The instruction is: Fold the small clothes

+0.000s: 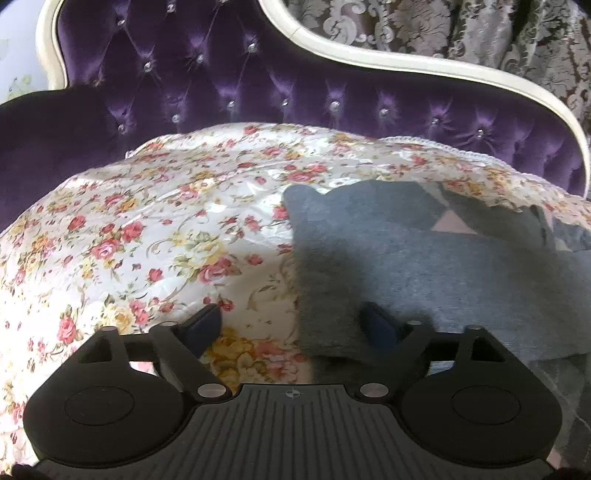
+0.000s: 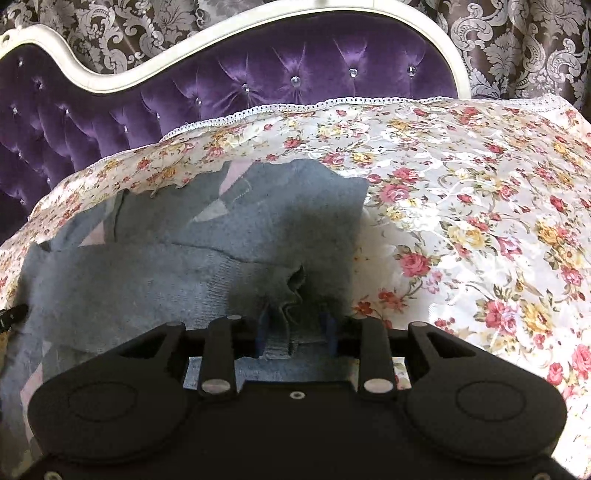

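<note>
A small grey knit garment [image 1: 424,258] with pale pink triangles lies on a floral cloth [image 1: 147,229]. In the left wrist view my left gripper [image 1: 295,325] is open at the garment's left front corner, one blue finger [image 1: 205,323] over the cloth, the other on the grey knit. In the right wrist view the garment [image 2: 147,266] fills the left half. My right gripper [image 2: 295,328] has its blue fingers [image 2: 263,332] pressed on a bunched fold of the garment's edge.
The floral cloth [image 2: 461,221] covers a purple tufted sofa [image 1: 221,74] with a cream frame [image 2: 258,22]. Patterned curtains [image 2: 517,44] hang behind. The left gripper's tip shows at the left edge of the right wrist view [image 2: 13,314].
</note>
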The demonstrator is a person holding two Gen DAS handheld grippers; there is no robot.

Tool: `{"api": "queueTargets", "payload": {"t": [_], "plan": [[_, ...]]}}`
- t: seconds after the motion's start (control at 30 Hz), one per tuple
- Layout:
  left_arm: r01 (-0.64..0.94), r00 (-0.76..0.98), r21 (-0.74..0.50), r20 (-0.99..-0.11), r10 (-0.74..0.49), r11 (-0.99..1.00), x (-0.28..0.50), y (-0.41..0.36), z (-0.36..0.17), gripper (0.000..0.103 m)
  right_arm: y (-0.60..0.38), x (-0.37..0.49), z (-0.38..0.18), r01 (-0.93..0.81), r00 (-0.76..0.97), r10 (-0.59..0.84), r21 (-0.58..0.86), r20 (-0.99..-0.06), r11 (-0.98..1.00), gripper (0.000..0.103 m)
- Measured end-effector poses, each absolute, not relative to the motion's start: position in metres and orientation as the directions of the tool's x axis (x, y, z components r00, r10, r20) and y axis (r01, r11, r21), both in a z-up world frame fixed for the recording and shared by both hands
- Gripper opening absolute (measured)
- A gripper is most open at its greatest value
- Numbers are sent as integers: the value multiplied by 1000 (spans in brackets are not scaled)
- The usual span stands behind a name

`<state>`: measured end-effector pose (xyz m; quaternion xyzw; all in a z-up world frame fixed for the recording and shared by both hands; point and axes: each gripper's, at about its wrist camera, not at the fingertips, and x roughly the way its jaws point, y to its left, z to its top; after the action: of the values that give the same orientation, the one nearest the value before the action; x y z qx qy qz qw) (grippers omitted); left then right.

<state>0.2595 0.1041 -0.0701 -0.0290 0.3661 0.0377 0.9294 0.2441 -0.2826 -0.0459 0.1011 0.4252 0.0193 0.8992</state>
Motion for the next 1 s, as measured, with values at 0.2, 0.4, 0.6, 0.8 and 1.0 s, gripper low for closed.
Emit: {"api": "queueTargets", "payload": {"t": [0.2,0.4,0.6,0.8,1.0], "plan": [[-102,715,-81,-699,16,991,261,116,-71,98,-288,229,-36,39,701,128,218,-701,975,74],[-83,694,-164,-718,-61,983,243,125,-66,98,-294,209,-29,24,769,158,275,-619,961,90],[-38,686,-183,-720,-108,982,192,126,-53,98,-299,180,-25,11,826,197,364,-528,931,91],[-4,691,-254,-700,-181,967,137,129,-41,98,-292,140,-25,-18,861,231,427,-454,904,93],[34,672,-279,-704,-229,960,96,126,-38,98,-280,102,-20,-57,855,290,478,-429,876,93]]}}
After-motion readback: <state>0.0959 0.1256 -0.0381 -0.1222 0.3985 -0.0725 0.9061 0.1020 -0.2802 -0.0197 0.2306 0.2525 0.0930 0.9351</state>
